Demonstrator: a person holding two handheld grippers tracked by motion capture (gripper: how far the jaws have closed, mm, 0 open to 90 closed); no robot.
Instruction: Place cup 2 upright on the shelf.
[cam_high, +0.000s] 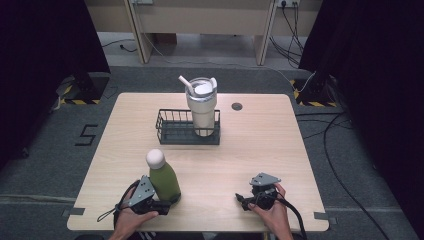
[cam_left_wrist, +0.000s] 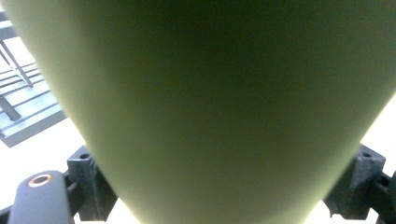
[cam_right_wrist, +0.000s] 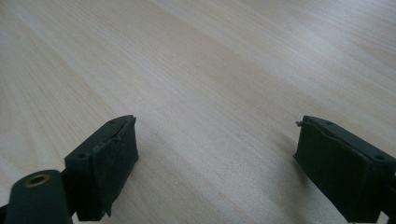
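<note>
1. As seen from the high view, a green bottle (cam_high: 165, 181) with a rounded white cap is stood upright on the wooden table (cam_high: 260, 150), in the lower left of the frame near the table's front edge.
2. The bottle's base is gripped by the left gripper (cam_high: 161, 204); in the left gripper view the green wall (cam_left_wrist: 224, 112) is pressed between the two black jaws, which are seen at the lower corners.
3. The right gripper (cam_high: 246, 201) is held low over bare wood in the lower right of the high view, well apart from the bottle; in the right gripper view its jaws are spread wide, with nothing between them.
4. A black wire basket (cam_high: 175, 131) is set at the centre of the table, beyond the bottle.
5. Inside the basket's right end a cream tumbler (cam_high: 202, 110) is stood upright, its lid fitted with a white straw (cam_high: 185, 83).
6. The rest of the basket is seen empty.
</note>
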